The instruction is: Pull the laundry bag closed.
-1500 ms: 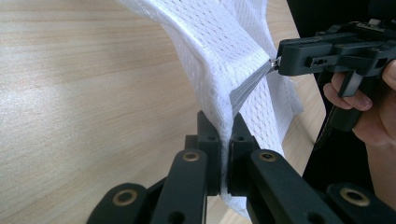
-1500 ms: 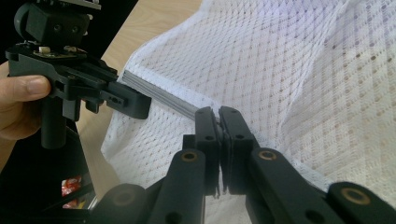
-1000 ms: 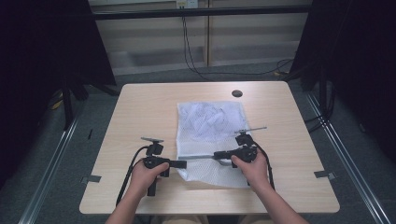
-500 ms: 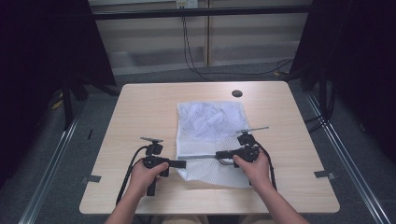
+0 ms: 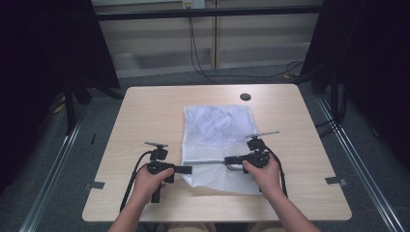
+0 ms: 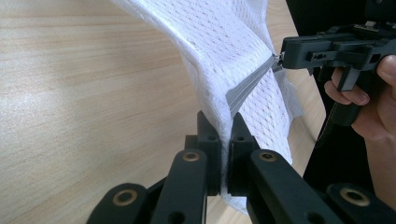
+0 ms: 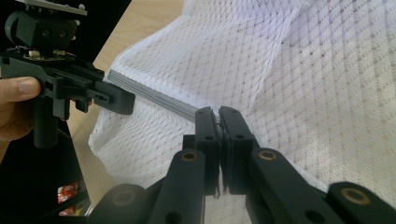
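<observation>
High view first: we see a white mesh laundry bag (image 5: 218, 140) lying near the middle of the light wooden tabletop (image 5: 145, 116), its near end lifted slightly between two hand-held tools. We hold the left gripper (image 5: 186, 169) at the bag's near left corner and the right gripper (image 5: 227, 160) further along the same grey zipper (image 5: 207, 163), which runs across the bag between them.

From the left gripper view, our left gripper (image 6: 220, 122) has its jaws closed tight on the mesh bag (image 6: 224, 42) right at the end of the grey zipper (image 6: 247, 86), with fabric pinched between the pads. The other tool sits at the far end of that zipper line.

From the right gripper view, our right gripper (image 7: 218, 114) is clamped shut at the zipper (image 7: 154, 98), apparently on its small slider, though we cannot make that part out clearly. A dark round hole (image 5: 245, 96) sits in the tabletop beyond the bag.
</observation>
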Available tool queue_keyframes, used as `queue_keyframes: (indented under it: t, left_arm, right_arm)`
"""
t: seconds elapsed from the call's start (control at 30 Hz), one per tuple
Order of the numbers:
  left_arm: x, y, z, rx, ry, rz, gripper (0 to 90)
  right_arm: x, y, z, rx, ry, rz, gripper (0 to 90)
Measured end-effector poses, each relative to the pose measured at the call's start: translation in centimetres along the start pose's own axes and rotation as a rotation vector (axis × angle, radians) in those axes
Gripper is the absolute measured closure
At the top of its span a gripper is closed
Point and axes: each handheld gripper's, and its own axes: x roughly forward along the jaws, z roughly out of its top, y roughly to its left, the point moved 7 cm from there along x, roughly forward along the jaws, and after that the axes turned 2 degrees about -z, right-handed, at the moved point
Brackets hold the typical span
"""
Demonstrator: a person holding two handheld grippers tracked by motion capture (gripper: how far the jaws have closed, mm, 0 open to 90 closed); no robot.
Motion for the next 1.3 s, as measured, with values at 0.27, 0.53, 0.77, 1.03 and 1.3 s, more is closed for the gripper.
queue_keyframes:
  t: [0.27, 0.53, 0.77, 1.03, 1.3]
  left_arm:
    - [-0.1, -0.1, 0.1, -0.013, -0.006, -0.007, 87.7]
    - [-0.2, 0.1, 0.0, -0.01, 0.001, -0.004, 87.6]
    - [-0.3, 0.0, 0.1, -0.019, -0.009, -0.009, 87.6]
    - [-0.4, -0.1, 0.1, -0.007, -0.003, -0.014, 87.6]
    - [-0.4, 0.0, 0.0, 0.001, 0.002, -0.008, 87.6]
  right_arm:
    - [-0.1, 0.1, 0.1, 0.0, -0.001, 0.006, 86.6]
    - [-0.3, -0.1, 0.1, -0.003, -0.003, 0.0, 86.6]
    - [-0.5, -0.3, 0.1, 0.003, -0.004, 0.0, 86.7]
    - [-0.9, -0.3, 0.1, 0.006, -0.013, 0.002, 86.6]
    - [-1.0, -0.4, 0.0, 0.004, -0.01, -0.001, 86.7]
